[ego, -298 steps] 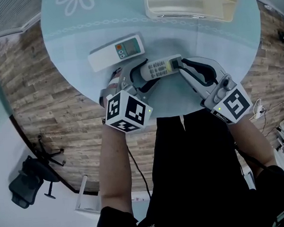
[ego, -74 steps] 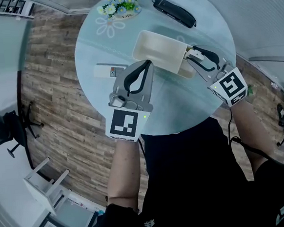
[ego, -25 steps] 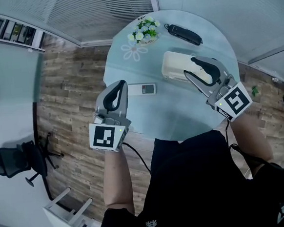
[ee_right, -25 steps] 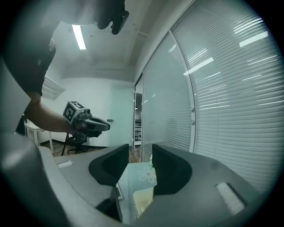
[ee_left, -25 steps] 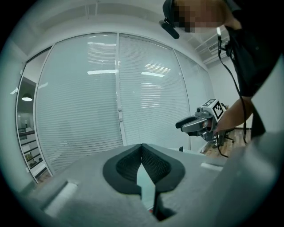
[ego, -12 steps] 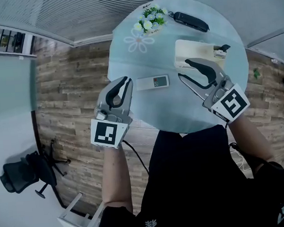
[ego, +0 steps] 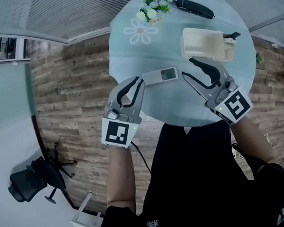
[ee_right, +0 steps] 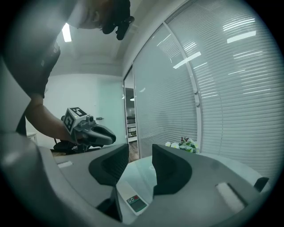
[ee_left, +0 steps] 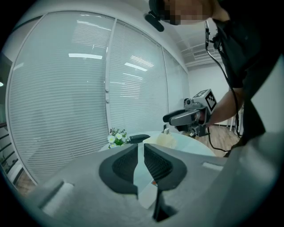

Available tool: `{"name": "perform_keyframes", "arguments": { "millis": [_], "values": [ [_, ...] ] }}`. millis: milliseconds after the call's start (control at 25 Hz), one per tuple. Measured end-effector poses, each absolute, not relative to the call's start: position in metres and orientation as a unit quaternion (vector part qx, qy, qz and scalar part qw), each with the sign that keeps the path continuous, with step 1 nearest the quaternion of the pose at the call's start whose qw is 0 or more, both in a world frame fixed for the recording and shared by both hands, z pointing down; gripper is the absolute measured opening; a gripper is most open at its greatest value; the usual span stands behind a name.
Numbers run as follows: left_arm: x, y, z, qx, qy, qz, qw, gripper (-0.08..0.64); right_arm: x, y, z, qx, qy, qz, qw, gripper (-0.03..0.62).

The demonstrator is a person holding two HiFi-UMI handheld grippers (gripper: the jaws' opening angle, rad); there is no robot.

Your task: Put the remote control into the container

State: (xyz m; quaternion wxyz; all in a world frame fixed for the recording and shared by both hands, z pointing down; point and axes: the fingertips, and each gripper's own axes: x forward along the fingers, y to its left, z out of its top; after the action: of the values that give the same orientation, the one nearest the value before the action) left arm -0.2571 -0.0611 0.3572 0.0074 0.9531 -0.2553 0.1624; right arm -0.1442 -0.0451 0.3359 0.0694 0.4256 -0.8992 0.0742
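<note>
Two tongs empty: left tongs (ego: 138, 80) just opening, right tongs (ego: 187, 68) half-open, beside flat remote (ego: 159, 76).

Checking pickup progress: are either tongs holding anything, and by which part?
Nothing held. Left tongs, just opening, and right tongs are empty; the white remote lies on the table.

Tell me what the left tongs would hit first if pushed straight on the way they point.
Probably the white remote on the table: the left tongs aim at its near end. Their jaws have just been opening a little, nothing between them. Depth is hard to judge.
</note>
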Motion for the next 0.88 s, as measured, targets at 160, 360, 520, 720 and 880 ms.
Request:
{"name": "perform_keyframes", "arguments": {
  "millis": [160, 360, 520, 720, 880],
  "values": [
    [-0.261, -0.063, 0.383, 0.952, -0.238, 0.192, -0.002, 0.091, -0.151, -0.048, 0.362, 0.425, -0.896, 0.092, 0.084, 0.172],
    [-0.260, -0.067, 0.422, 0.954, -0.210, 0.215, 0.012, 0.129, -0.158, -0.055, 0.393, 0.426, -0.894, 0.109, 0.089, 0.172],
    [-0.257, -0.061, 0.461, 0.950, -0.170, 0.259, 0.023, 0.206, -0.161, -0.060, 0.414, 0.424, -0.893, 0.122, 0.094, 0.175],
    [-0.259, -0.054, 0.504, 0.945, -0.118, 0.305, 0.026, 0.261, -0.160, -0.066, 0.434, 0.431, -0.886, 0.139, 0.100, 0.176],
    [-0.257, -0.058, 0.524, 0.944, -0.101, 0.312, 0.029, 0.262, -0.158, -0.073, 0.447, 0.437, -0.881, 0.149, 0.101, 0.179]
  ]
}}
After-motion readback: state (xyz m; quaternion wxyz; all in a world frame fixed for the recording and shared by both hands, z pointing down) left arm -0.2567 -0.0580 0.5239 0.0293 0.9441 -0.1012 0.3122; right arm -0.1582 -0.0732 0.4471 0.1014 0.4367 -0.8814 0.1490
